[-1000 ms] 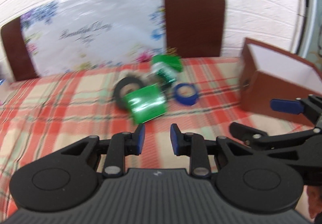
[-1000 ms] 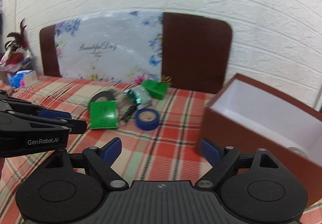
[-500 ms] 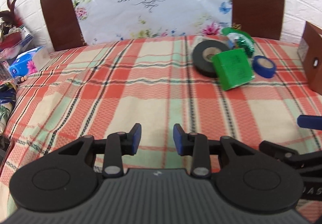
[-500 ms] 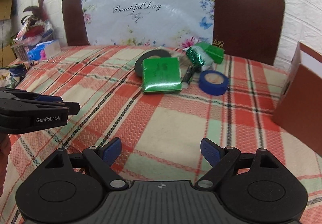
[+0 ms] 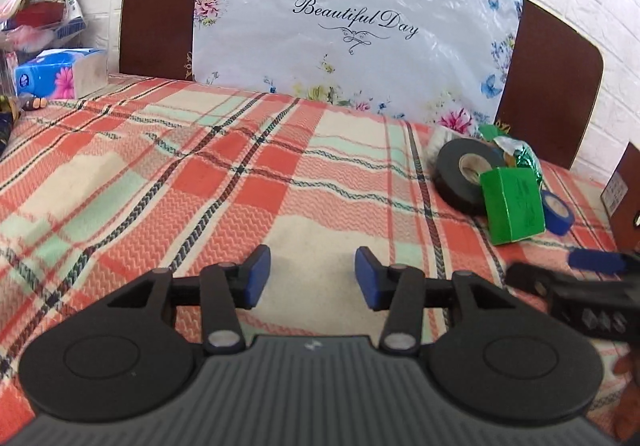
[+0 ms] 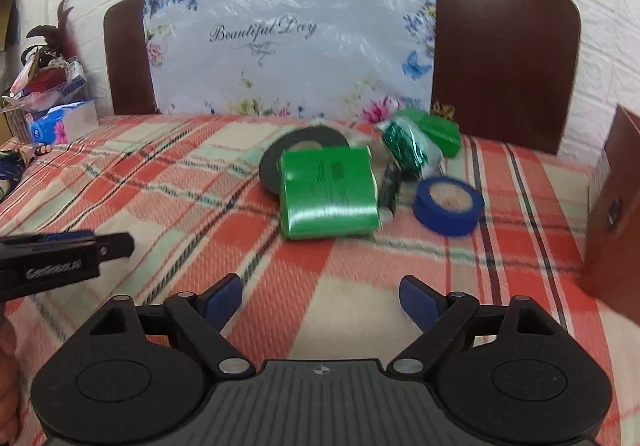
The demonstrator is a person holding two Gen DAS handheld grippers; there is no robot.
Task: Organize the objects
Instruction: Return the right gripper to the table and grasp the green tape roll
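A pile of objects lies on the plaid blanket: a green box [image 6: 328, 193] leaning on a black tape roll [image 6: 304, 149], a blue tape roll [image 6: 448, 205], a shiny green wrapped item [image 6: 406, 145] and a second green box [image 6: 438, 131]. A brown box [image 6: 614, 205] stands at the right edge. My right gripper [image 6: 320, 300] is open and empty, short of the green box. My left gripper [image 5: 312, 278] is open and empty over bare blanket, left of the pile [image 5: 512, 201].
A floral "Beautiful Day" plastic sheet [image 6: 288, 45] leans on the brown headboard [image 6: 504, 57] behind the pile. A tissue pack [image 5: 56, 71] and clutter sit at the far left. The left gripper's side shows in the right wrist view [image 6: 60, 262].
Both grippers have swung left and away from the brown box. The left gripper's jaws have opened wider. The right gripper has come closer to the green box.
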